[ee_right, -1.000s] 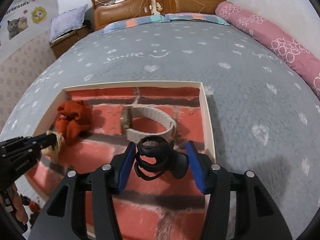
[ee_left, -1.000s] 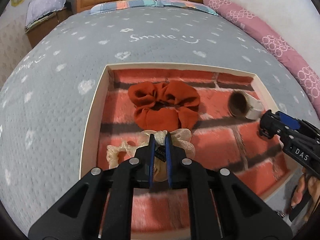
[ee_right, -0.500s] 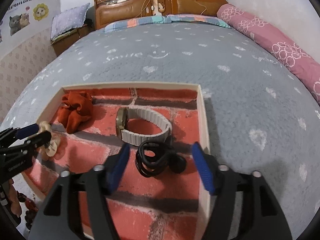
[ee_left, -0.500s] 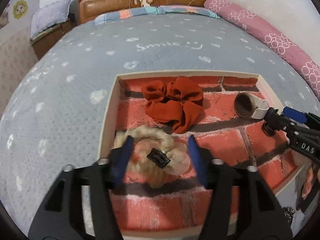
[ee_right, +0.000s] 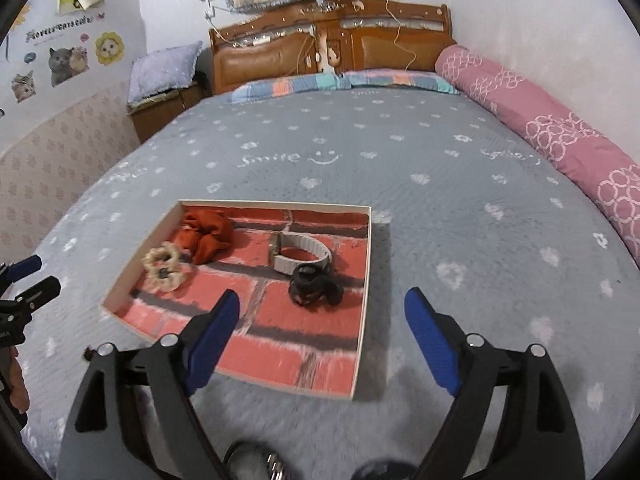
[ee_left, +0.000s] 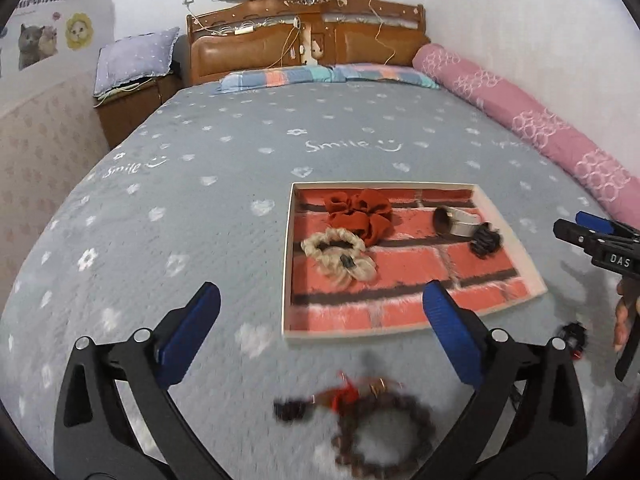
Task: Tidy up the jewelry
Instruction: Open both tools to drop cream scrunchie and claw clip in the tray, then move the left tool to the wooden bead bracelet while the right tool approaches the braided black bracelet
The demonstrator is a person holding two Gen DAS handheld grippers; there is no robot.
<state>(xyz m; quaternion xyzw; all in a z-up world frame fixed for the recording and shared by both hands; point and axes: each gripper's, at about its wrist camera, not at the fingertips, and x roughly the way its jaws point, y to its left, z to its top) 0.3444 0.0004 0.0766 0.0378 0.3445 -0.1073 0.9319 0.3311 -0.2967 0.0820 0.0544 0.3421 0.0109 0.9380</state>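
Both tools hang over the grey bed cover (ee_left: 192, 208) with their blue fingers spread wide apart and nothing between them. From its own camera the left tool (ee_left: 320, 336) sits low in the picture, and the shallow tray (ee_left: 286, 264) with the brick-pattern floor lies at about 1 o'clock from it. The right tool (ee_right: 322, 336) has the same tray (ee_right: 368, 248) at about 11 o'clock, its near edge just beyond the left fingertip.

Four pieces lie inside the tray. A rust-red scrunchie (ee_left: 358, 216) is at the far left corner, touching the cream scrunchie (ee_left: 338, 258) that lies just nearer, at 6 o'clock from it. A watch with a pale band (ee_left: 456, 222) rests on its side toward the far right, and a black hair tie (ee_left: 486, 240) lies against it at about 4 o'clock.

On the cover outside the tray, a blurred string of brown beads with a red tassel (ee_left: 380, 420) lies between the left tool's arms, at 6 o'clock from the tray. A small dark item with red (ee_left: 574, 338) lies near the tray's near right corner; what it is cannot be told. A pink bolster (ee_left: 532, 120) runs along the bed's right side, and a wooden headboard (ee_left: 304, 36) stands at 12 o'clock.
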